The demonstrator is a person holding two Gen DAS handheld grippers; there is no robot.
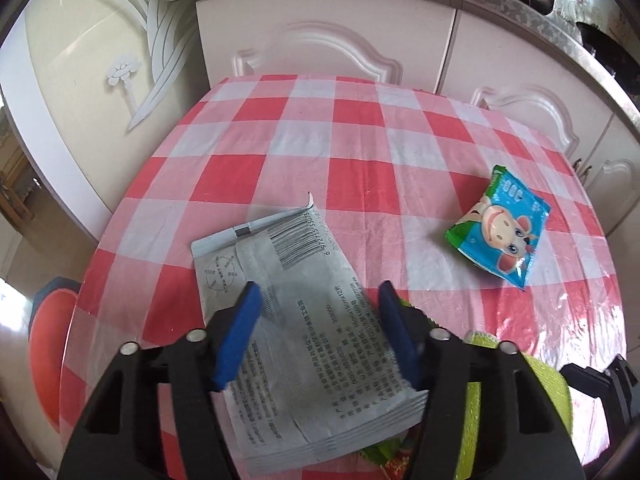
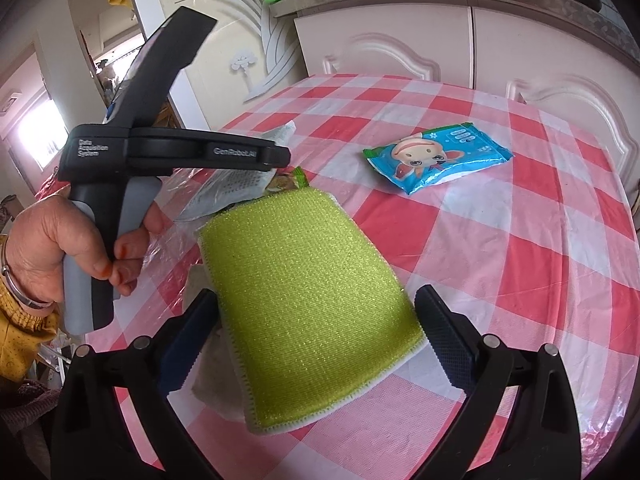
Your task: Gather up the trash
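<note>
A grey-white printed packet (image 1: 304,320) lies between the blue pads of my left gripper (image 1: 318,304), which is shut on it across its width. In the right wrist view a person's hand (image 2: 60,240) holds that left gripper (image 2: 280,156), with the packet (image 2: 236,188) under its tips. My right gripper (image 2: 318,296) is shut on a green sponge cloth (image 2: 304,280), held a little above the table. A blue wet-wipe pack (image 1: 498,232) with a cartoon face lies alone on the cloth to the right (image 2: 436,160).
The round table (image 1: 320,140) wears a red-and-white checked cloth under clear plastic. A green snack wrapper (image 2: 288,180) and crumpled clear film (image 2: 172,236) lie near the left gripper. White cabinets (image 1: 328,40) stand behind; a red stool (image 1: 48,352) sits at left.
</note>
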